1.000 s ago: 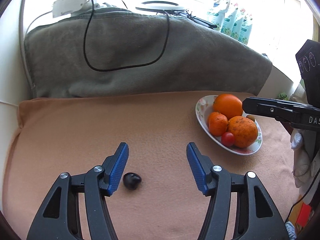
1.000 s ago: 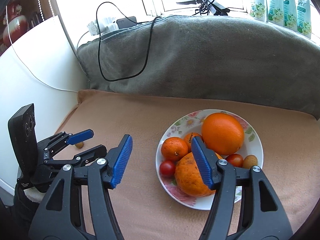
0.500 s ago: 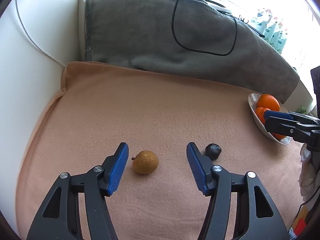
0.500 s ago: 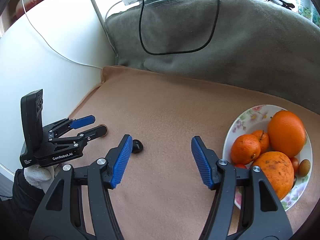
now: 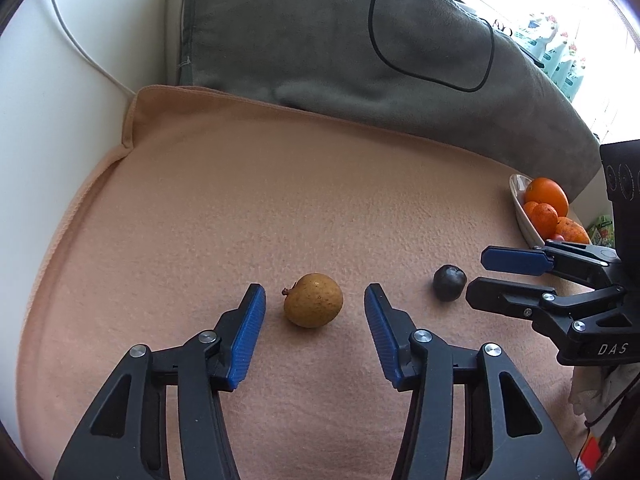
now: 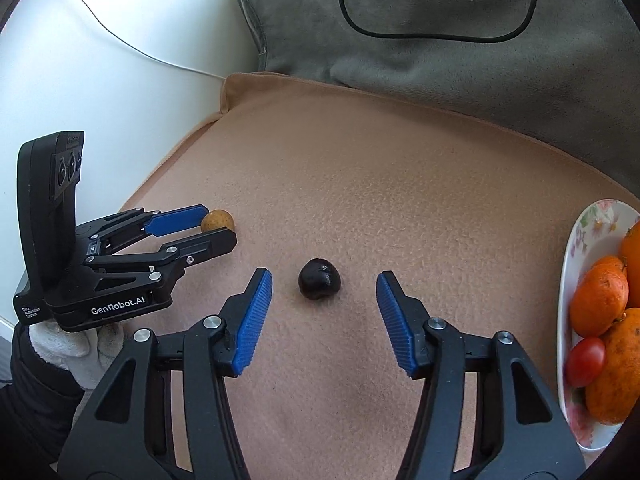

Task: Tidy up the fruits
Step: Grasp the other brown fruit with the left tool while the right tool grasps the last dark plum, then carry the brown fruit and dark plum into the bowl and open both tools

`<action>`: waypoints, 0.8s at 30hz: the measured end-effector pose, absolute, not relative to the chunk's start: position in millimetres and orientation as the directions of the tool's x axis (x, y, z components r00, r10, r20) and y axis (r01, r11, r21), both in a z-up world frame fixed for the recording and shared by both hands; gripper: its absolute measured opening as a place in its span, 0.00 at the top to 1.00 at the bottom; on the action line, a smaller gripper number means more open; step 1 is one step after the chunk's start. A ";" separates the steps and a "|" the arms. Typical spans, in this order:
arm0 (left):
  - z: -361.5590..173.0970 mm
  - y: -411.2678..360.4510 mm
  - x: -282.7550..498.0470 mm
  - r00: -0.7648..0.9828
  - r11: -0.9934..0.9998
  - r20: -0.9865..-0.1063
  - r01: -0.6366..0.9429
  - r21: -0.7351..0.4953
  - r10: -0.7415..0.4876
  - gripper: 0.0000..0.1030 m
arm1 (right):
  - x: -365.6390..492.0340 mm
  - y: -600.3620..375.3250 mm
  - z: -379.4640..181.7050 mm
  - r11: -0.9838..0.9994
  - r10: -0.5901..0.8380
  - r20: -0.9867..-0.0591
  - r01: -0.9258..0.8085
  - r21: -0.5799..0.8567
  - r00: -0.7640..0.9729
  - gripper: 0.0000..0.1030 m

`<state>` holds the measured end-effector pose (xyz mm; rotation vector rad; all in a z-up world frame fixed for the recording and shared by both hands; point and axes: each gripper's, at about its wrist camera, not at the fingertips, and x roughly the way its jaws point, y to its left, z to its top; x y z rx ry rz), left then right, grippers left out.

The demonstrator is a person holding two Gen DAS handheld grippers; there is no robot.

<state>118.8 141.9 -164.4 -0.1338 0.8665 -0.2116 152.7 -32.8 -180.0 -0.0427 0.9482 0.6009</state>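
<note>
On peach blanket (image 5: pixel 240 200): both grippers closing, jaws apart, flanking brown fruit (image 5: pixel 313 300), dark fruit (image 6: pixel 319 279).

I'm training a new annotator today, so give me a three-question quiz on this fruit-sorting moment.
1. True or false: the left gripper already presses on the tan round fruit.
2. Which fruit lies between the right gripper's fingers? A) cherry tomato B) dark round fruit C) orange
3. Fill in: the oranges sit in a floral ____.

Key:
1. False: the fruit lies between the fingers, gaps on both sides; the jaws have just been closing.
2. B: the dark round fruit, untouched on the peach blanket; those jaws have also been closing.
3. Plate.
</note>
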 end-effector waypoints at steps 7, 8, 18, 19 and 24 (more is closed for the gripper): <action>-166.8 140.2 122.3 0.620 0.972 -0.749 0.126 -0.198 -0.233 0.70 | 152.6 -21.6 -190.1 0.834 0.449 -0.793 -0.511 0.207 0.412 0.53; -167.3 140.6 122.6 0.620 0.972 -0.749 0.126 -0.199 -0.233 0.71 | 153.0 -20.6 -191.0 0.835 0.445 -0.794 -0.511 0.202 0.413 0.54; -165.9 139.0 122.9 0.622 0.974 -0.749 0.129 -0.187 -0.226 0.72 | 154.8 -15.6 -193.7 0.835 0.438 -0.799 -0.515 0.193 0.411 0.74; -164.7 138.6 122.4 0.625 0.974 -0.747 0.129 -0.187 -0.227 0.72 | 154.2 -17.1 -193.1 0.835 0.443 -0.797 -0.513 0.199 0.411 0.74; -154.2 129.0 119.3 0.638 0.969 -0.729 0.148 -0.200 -0.248 0.72 | 144.4 -33.8 -181.0 0.837 0.459 -0.774 -0.503 0.214 0.435 0.75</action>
